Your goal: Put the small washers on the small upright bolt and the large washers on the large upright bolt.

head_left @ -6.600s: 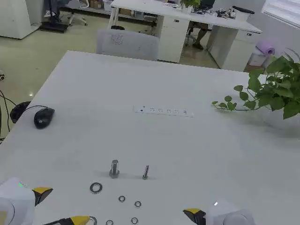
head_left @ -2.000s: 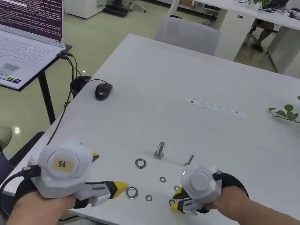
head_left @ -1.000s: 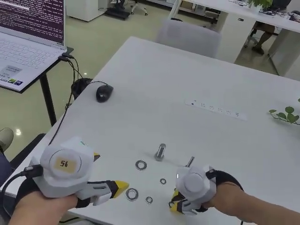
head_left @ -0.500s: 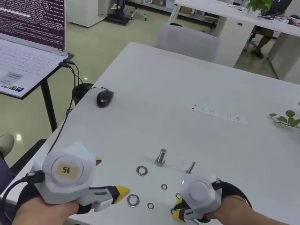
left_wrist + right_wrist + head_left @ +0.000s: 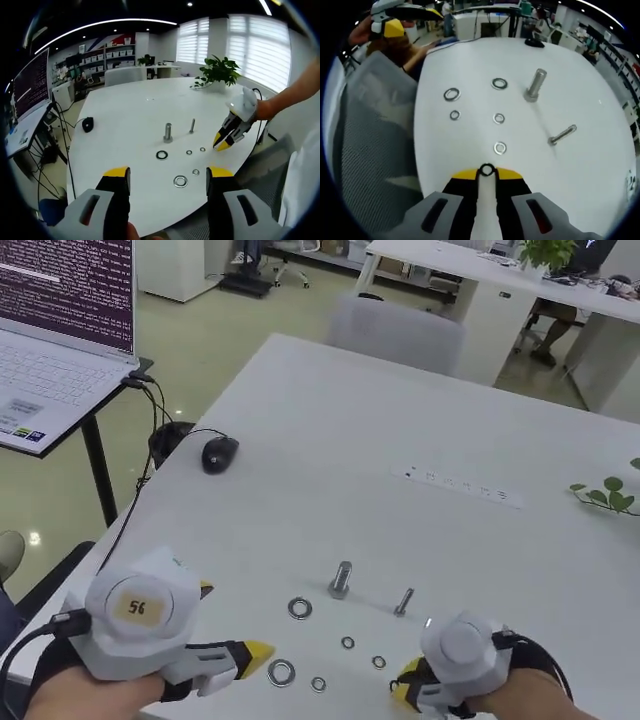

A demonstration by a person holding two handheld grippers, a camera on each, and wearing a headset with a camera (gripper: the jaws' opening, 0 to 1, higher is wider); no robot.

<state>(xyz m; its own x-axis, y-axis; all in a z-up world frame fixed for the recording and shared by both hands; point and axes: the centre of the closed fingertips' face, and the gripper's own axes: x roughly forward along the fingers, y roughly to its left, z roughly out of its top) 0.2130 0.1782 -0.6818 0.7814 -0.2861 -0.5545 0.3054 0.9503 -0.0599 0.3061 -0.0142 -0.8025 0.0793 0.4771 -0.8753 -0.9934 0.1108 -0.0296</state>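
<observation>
Found right gripper (image 5: pixel 487 175) clenched on one small washer (image 5: pixel 487 170) and drawn back from the loose washers (image 5: pixel 347 642) since half a second ago, pickup judged done, carry to bare small upright bolt (image 5: pixel 403 601) outstanding; left gripper (image 5: pixel 168 173) jaws spread, empty.

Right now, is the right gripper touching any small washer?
Touching. In the right gripper view, the right gripper pinches a small washer between its yellow tips.
</observation>
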